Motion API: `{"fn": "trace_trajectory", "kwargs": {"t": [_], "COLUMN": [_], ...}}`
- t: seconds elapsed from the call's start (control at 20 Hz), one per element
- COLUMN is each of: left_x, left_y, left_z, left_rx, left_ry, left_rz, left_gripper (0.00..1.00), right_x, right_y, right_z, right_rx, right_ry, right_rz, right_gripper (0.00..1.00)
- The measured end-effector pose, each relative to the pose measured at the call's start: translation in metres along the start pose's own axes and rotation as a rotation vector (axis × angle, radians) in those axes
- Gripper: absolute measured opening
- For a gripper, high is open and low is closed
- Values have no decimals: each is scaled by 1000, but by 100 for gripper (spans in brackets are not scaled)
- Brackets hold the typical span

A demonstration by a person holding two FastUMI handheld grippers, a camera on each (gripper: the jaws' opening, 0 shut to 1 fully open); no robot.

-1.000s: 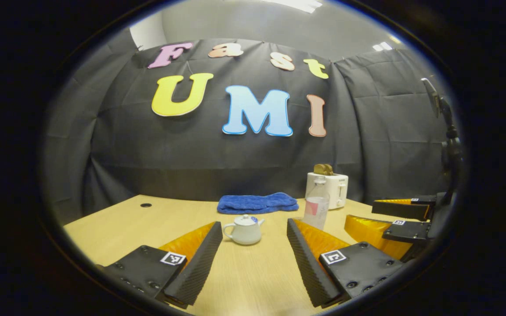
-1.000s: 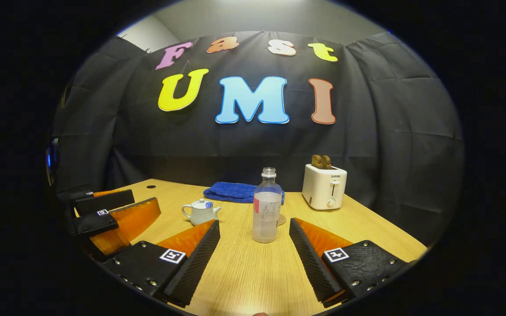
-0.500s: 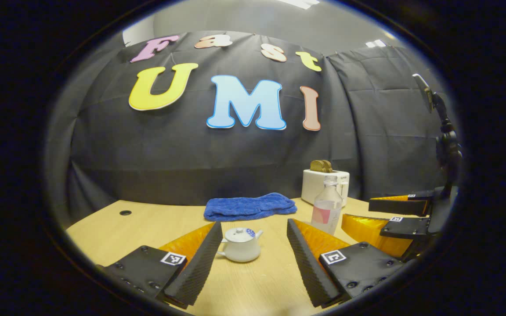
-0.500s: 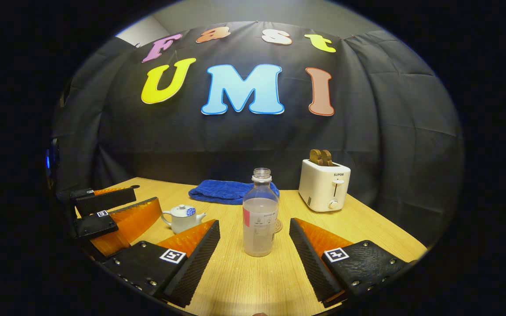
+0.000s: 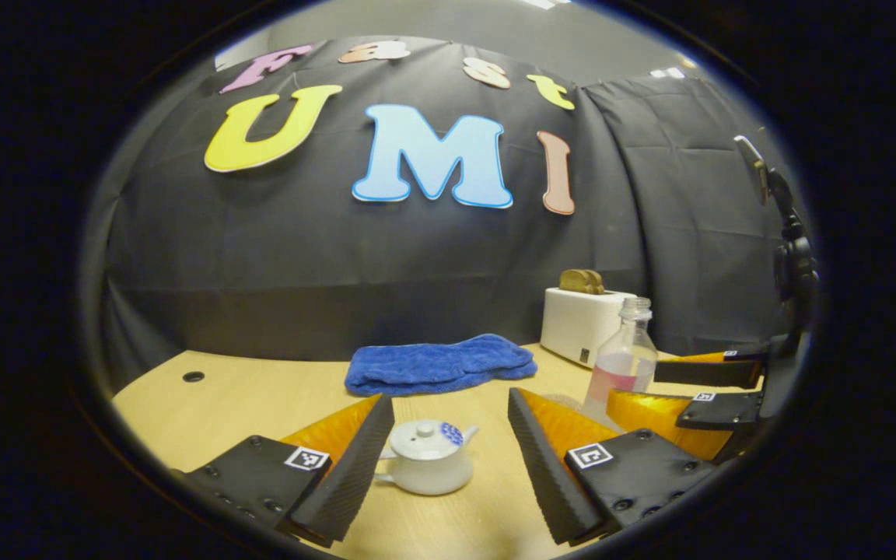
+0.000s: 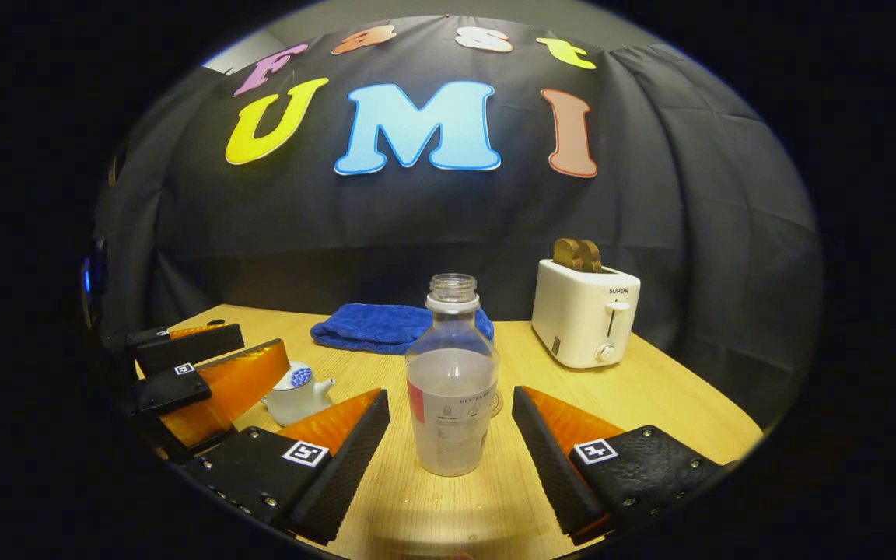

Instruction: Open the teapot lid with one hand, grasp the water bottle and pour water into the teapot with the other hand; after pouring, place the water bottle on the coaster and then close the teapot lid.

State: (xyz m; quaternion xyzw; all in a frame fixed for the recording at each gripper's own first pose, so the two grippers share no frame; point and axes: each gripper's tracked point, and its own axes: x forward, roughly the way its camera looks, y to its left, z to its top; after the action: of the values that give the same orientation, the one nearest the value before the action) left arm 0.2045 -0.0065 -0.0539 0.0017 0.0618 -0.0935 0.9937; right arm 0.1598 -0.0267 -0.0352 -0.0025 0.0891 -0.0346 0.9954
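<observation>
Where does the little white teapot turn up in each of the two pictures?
Left gripper view: the small white ceramic teapot sits bottom centre, between that hand-held gripper's fingers.
Right gripper view: the teapot is at lower left, partly behind the other gripper.
Shared landmark: the folded blue towel behind it.

White teapot (blue-dotted lid)

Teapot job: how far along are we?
Nothing is done yet. The lid sits on the teapot, and the bottle stands uncapped on the table, part full. In hand: the open left gripper lines up on the teapot, and the open right gripper frames the bottle, touching nothing. Left: lift lid, grasp, pour, set bottle on the coaster, close lid.
</observation>
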Motion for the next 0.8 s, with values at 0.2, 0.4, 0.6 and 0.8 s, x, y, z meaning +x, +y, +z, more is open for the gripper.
{"fn": "trace_trajectory", "kwargs": {"t": [0.2,0.4,0.6,0.8], "left_x": [21,31,37,40], "left_y": [6,14,13,11], "left_z": [-16,-30,-34,-39], "left_rx": [-21,-20,-2,-1], "left_ry": [27,43,45,54], "left_rz": [-9,5,-1,-8], "left_gripper": [96,96,77,73], "right_x": [17,28,37,38], "right_y": [1,-1,-1,-1], "right_z": [-5,-14,-31,-32], "right_rx": [13,0,-17,-20], "right_ry": [4,14,60,59], "right_rz": [6,2,1,2], "right_gripper": [99,99,99,99]}}
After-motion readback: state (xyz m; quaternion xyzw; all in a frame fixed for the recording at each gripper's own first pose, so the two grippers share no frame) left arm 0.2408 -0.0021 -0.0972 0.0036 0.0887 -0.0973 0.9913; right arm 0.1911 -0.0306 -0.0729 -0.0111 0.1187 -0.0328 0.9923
